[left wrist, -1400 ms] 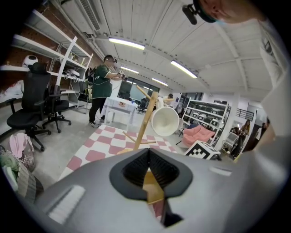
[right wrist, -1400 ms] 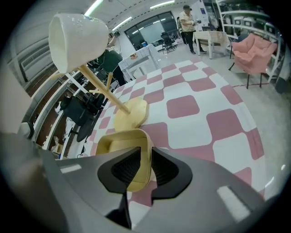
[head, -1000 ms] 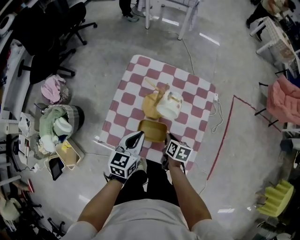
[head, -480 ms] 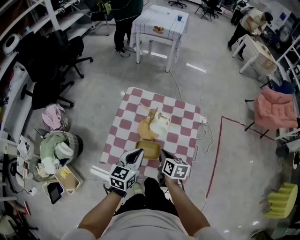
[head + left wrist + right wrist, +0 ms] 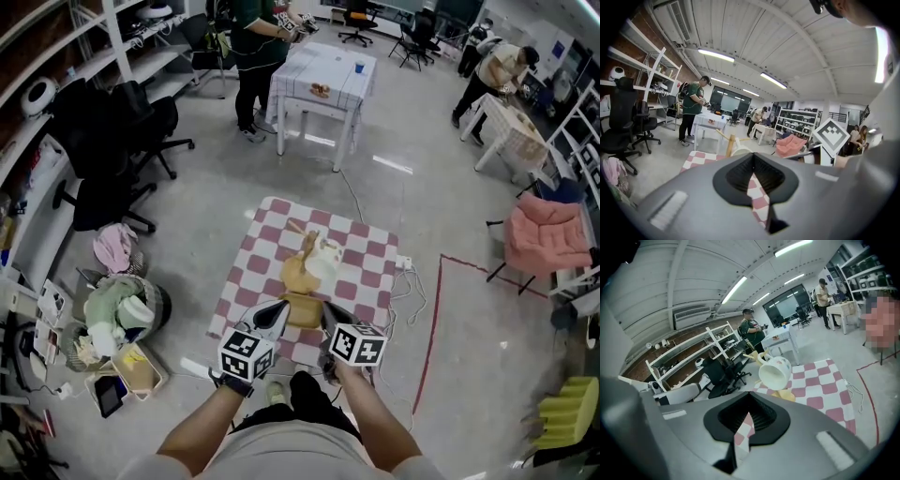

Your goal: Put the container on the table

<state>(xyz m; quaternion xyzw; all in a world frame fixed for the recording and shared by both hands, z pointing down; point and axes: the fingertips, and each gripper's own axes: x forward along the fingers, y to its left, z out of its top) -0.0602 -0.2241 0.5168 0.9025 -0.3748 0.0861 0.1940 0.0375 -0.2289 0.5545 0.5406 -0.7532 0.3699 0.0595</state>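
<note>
The cloth [image 5: 251,274] is pink-and-white checked, the container [image 5: 302,310] tan, the mug [image 5: 325,263] white.

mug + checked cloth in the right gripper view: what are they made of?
Mug: probably glazed ceramic. It is white and smooth, with a thick rounded rim and small coloured specks on the outside.
Cloth: fabric or thin vinyl; the look leaves it open. It has matte pink-and-white checks and lies flat with hardly a wrinkle.
</note>
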